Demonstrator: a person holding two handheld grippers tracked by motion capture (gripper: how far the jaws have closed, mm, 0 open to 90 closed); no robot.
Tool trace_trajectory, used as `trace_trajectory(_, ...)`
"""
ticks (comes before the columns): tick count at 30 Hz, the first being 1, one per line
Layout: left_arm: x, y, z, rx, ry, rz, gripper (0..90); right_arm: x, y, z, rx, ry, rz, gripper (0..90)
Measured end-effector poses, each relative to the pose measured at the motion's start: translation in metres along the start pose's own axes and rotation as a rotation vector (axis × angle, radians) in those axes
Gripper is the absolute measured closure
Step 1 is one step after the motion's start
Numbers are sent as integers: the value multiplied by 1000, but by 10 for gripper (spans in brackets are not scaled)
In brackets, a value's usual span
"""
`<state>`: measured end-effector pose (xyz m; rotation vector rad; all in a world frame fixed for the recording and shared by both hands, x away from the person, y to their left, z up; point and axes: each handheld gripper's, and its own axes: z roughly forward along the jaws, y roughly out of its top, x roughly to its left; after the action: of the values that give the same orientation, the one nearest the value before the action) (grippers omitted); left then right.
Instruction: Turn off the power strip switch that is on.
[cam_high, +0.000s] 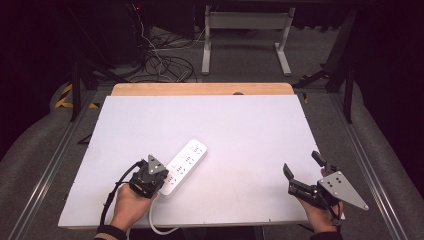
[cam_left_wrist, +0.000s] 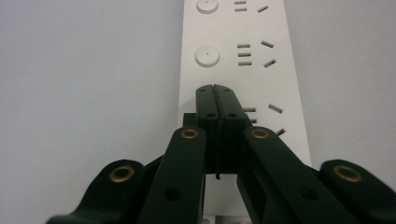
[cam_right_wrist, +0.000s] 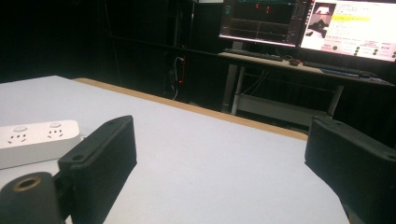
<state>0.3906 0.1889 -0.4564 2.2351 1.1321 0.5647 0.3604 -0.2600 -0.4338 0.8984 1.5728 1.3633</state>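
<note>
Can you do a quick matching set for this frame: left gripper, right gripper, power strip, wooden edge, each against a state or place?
Things:
1. left gripper
2. right gripper
3. white plastic power strip
4. light wooden table edge

States or places:
A. far side of the white table top
B. jaws spread wide, nothing between them
C. jaws shut together, over the sockets
D. lying flat, left of centre

Pairs: 1-C, 2-B, 3-D, 4-A

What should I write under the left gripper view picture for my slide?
Shut left claw poised over the white power strip, tips near a round button.
</note>
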Motion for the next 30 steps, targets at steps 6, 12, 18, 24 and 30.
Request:
trace_trajectory(6, -6, 0, 4, -18, 46, 10, 900, 5, 1, 2, 4, 11, -13, 94)
trace_trajectory(12, -8, 0, 6, -21, 60, 2, 900, 8, 2, 2, -2, 24, -18, 94)
trace_trajectory(18, -10, -1, 6, -17, 75, 12, 900, 6, 4, -2, -13, 14, -11, 94)
trace_trajectory(24, -9, -1, 5, -14, 74, 13, 900, 6, 4, -2, -10, 11, -14, 94)
trace_trajectory(30, -8, -2, 5, -20, 70, 15, 900, 6, 4, 0, -8, 15, -13, 94)
